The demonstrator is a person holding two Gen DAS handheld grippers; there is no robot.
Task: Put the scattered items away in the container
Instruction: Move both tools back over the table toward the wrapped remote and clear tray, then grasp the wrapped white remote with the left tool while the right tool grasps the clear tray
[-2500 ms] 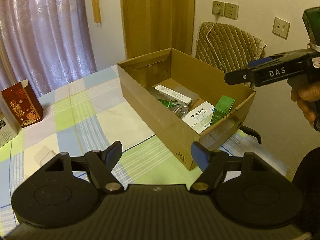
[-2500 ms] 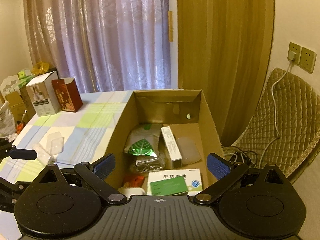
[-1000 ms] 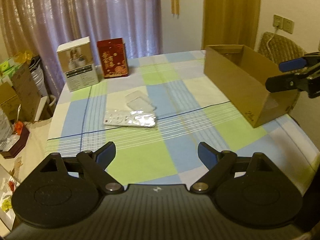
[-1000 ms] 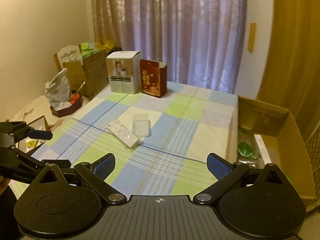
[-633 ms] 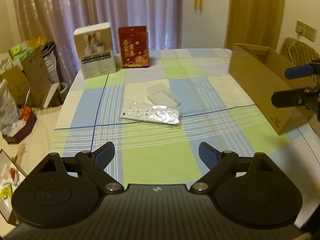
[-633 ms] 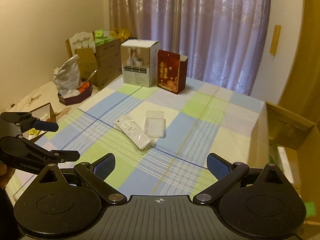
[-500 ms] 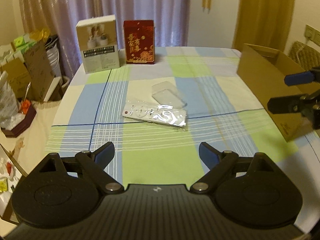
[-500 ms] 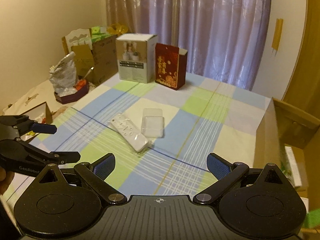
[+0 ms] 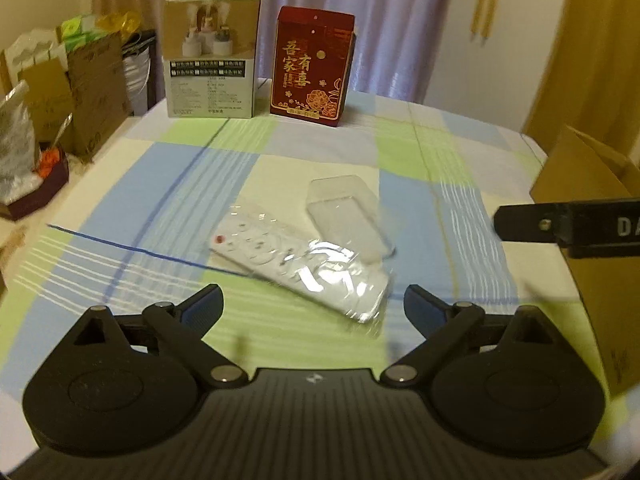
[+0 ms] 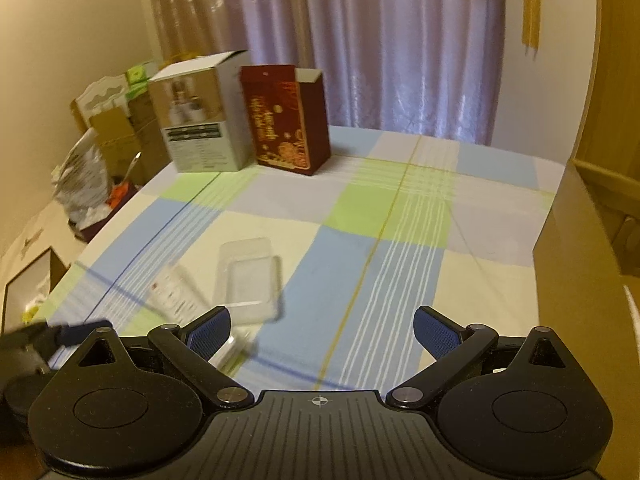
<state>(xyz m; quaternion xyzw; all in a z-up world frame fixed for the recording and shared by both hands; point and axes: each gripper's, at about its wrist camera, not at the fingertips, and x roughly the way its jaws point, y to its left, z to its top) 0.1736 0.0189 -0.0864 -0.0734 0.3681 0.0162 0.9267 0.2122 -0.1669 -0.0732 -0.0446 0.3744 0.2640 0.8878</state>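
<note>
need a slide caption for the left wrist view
Open left gripper nears a plastic-wrapped white remote beside a clear tray on the checked tablecloth.

Left gripper (image 9: 312, 306): jaws spread wide, nothing between the blue pads, body filling the lower frame of its own view. Right gripper (image 10: 322, 326): jaws likewise wide apart and empty, lower frame. One right finger enters the left view at mid-right edge; the left gripper's tip blurs at the right view's lower left.

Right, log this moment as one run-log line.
left gripper: open, empty, near wrapped remote | right gripper: open, empty | clear case: on table beside remote | cardboard box: table's right edge
</note>
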